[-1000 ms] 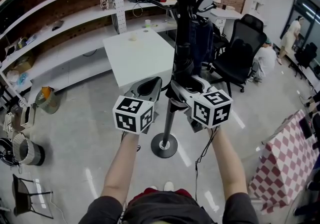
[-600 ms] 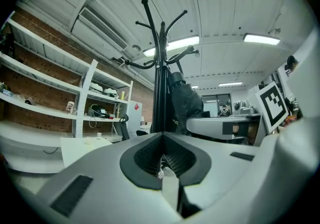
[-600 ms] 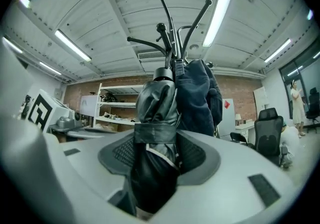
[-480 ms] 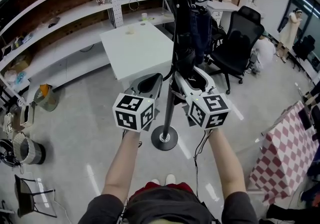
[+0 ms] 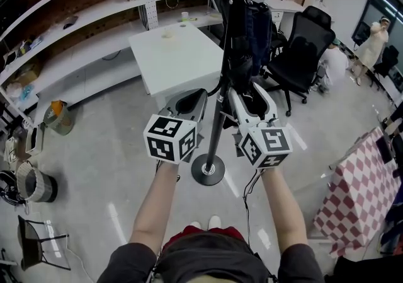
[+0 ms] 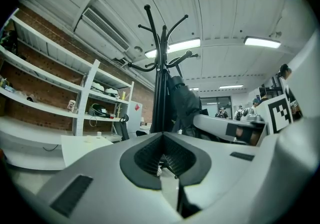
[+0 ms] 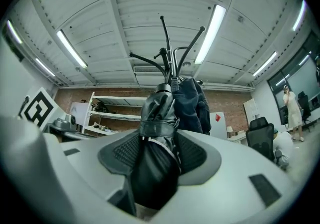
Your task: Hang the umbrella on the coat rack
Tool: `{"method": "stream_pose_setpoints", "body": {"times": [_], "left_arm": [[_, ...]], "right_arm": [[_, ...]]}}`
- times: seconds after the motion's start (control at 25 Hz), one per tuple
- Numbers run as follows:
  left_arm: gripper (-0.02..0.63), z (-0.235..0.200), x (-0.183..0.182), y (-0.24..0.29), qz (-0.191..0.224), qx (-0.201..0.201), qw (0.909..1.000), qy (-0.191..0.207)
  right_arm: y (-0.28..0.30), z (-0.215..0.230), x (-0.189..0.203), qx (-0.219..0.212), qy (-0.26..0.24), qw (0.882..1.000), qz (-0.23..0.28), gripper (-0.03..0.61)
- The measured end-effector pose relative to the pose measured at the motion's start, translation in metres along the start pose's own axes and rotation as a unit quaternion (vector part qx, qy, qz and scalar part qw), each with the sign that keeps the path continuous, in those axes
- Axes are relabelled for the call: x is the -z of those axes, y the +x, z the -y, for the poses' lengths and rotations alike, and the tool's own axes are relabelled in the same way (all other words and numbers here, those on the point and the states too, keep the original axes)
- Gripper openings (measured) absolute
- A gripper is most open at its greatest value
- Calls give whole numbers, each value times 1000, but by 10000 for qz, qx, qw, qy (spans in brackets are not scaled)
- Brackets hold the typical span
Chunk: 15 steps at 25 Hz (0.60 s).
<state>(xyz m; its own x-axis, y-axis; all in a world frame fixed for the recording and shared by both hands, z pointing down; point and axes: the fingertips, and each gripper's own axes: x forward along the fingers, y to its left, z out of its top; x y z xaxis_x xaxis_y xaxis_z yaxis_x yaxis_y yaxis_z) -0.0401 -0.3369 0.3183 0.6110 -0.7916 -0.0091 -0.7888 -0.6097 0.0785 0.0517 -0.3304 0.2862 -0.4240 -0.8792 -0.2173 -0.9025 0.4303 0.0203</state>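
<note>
Seen from above, a folded black umbrella [image 7: 156, 118] is clenched in the jaws of the right gripper [image 5: 250, 94] at the centre of the frame. It points up alongside the pole of a black coat rack [image 5: 216, 130]. The left gripper [image 5: 187, 104], just left of the pole, is closed on nothing. A dark jacket [image 7: 192, 101] is hung on the rack at upper centre. For a clean hanging, the umbrella's strap or handle — neither can be made out — should probably be raised above a free hook [image 7: 144, 60], kept clear of the jacket, and settled on it before the grip is loosened.
</note>
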Motion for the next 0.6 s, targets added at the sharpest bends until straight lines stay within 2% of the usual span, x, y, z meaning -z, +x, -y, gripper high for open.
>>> {"method": "stream_pose_setpoints", "body": {"times": [0.16,0.32,0.6], "left_arm": [[11,3,2,-1,-13,29,10000,-14],[11,7,5,0,-37,65,10000,-27],[11,16,11,0,-50,163,9998,-59]], "right_arm": [[-8,0,0,127,-17,9998,157,206],[-17,1,12,198,175,9996,90,205],[-30,-9,27,33,286,9995,-125,198]]}}
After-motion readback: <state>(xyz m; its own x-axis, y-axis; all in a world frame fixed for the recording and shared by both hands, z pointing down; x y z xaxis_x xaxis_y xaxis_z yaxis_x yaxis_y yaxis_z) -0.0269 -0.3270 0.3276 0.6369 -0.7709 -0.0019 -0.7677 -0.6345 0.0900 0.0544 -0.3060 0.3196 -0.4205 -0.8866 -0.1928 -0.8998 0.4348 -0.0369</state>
